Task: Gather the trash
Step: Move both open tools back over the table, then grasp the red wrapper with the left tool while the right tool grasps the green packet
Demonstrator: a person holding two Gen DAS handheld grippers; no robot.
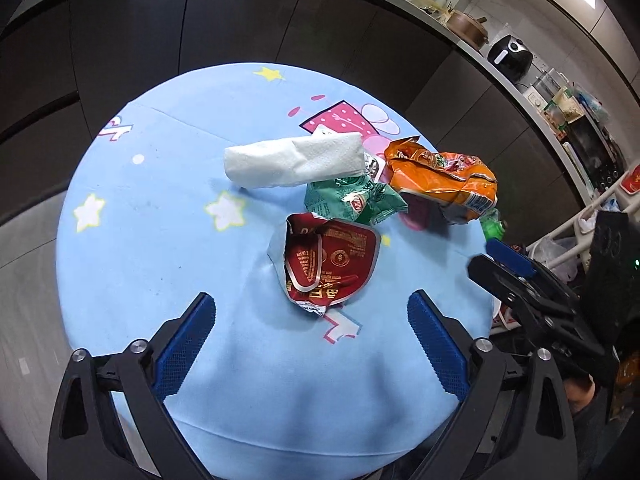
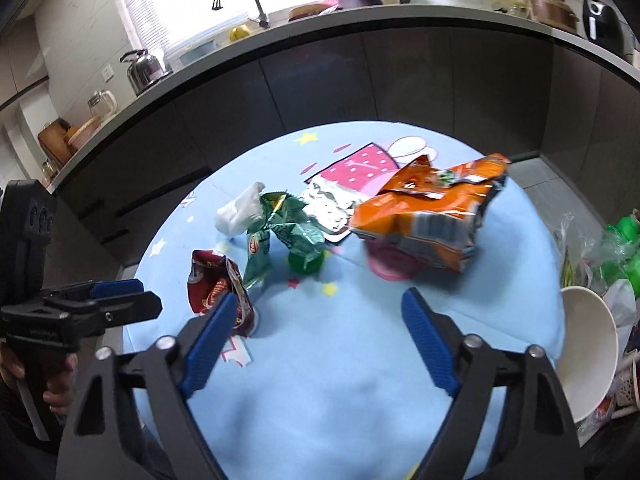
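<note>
Trash lies on a round table under a light-blue cartoon cloth. A crumpled red wrapper lies just ahead of my left gripper, which hangs open above the cloth with nothing between its fingers. Behind it are a green wrapper, a white tissue and an orange snack bag. My right gripper is open and empty over the cloth. The red wrapper sits by its left finger, and the orange bag lies further ahead to the right.
A silver foil piece, a green bottle and a pink lid lie among the wrappers. Right of the table, a white bowl rests in a plastic bag of rubbish. Dark cabinets and a crowded counter stand behind.
</note>
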